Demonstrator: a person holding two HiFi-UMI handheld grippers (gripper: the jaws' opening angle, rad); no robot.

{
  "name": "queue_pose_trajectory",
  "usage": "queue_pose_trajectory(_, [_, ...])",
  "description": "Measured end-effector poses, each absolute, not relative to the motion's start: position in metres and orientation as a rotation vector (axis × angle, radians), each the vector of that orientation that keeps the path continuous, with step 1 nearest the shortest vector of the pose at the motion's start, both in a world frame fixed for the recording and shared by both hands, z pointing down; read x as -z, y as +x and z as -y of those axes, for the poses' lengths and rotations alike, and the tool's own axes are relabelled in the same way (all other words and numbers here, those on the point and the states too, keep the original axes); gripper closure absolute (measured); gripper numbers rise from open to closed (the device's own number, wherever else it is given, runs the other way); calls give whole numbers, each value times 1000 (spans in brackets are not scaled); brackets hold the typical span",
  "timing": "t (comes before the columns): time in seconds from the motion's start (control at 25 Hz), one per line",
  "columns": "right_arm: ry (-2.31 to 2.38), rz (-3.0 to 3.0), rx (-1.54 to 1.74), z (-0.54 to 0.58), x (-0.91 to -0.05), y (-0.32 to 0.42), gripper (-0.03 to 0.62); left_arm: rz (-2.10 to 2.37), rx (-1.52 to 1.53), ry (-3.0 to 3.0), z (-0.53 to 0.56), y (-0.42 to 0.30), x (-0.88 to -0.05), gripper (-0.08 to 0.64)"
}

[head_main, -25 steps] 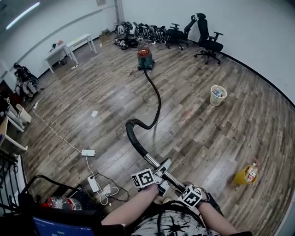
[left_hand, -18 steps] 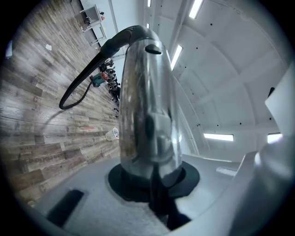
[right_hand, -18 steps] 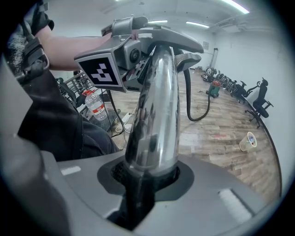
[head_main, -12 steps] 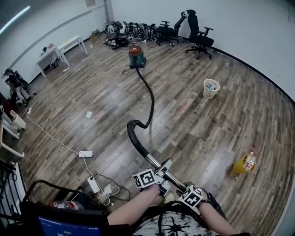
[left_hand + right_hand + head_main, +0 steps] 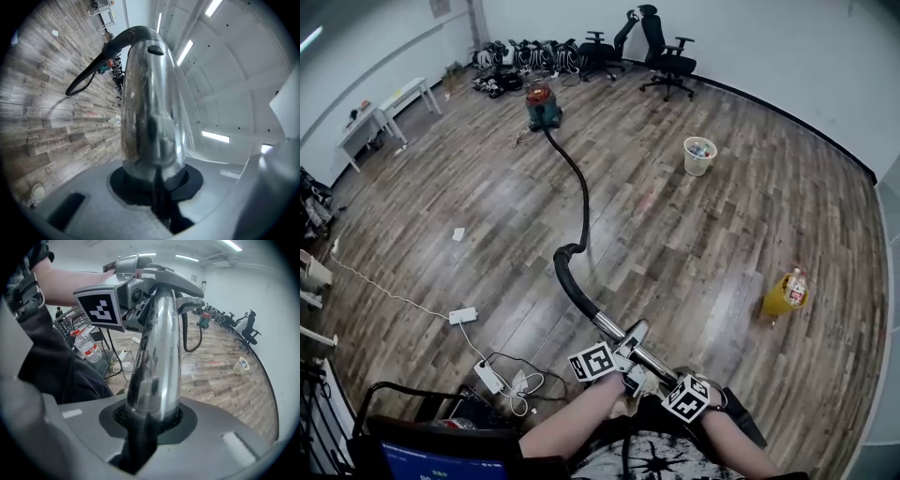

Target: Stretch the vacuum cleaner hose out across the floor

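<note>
Hose [image 5: 581, 202] now straighter ahead; left tool [image 5: 630, 345], right tool [image 5: 670, 382] grip its metal tube [image 5: 609, 328].

Wand tube [image 5: 157, 357] in my grip: polished chrome metal, mirror-glossy, smooth. Hose [image 5: 581, 202]: black, matt, rubbery-looking plastic. Floor [image 5: 722, 244]: grey-brown wood planks, grainy look, faint sheen. My right gripper [image 5: 147, 423] and left gripper [image 5: 154, 187]: smooth matt grey plastic.
</note>
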State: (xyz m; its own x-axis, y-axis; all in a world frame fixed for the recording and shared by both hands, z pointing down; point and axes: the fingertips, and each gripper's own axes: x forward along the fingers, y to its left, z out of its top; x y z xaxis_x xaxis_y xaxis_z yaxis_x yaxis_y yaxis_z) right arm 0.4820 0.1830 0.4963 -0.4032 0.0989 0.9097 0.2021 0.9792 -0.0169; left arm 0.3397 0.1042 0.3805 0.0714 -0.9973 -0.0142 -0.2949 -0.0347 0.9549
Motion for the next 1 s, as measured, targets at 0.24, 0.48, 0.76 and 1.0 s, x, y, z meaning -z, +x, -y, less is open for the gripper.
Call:
queue_pose_trajectory(0.24, [-116,1978,78,-203,-502,504,496,1289,988,1504,-116,365,-387,505])
queue_pose_trajectory(0.48, [-56,1967,66,-206,-499,521,497,1236,986,1521,-116,385,-388,505])
queue_pose_trajectory(0.76, [-26,1958,52,-197,-499,551,497,1216,973,1504,-106,413,-392,505])
queue_pose_trajectory(1.0, [-24,1946,47,-183,-505,611,497,1211,971,1482,-91,472,-402,505])
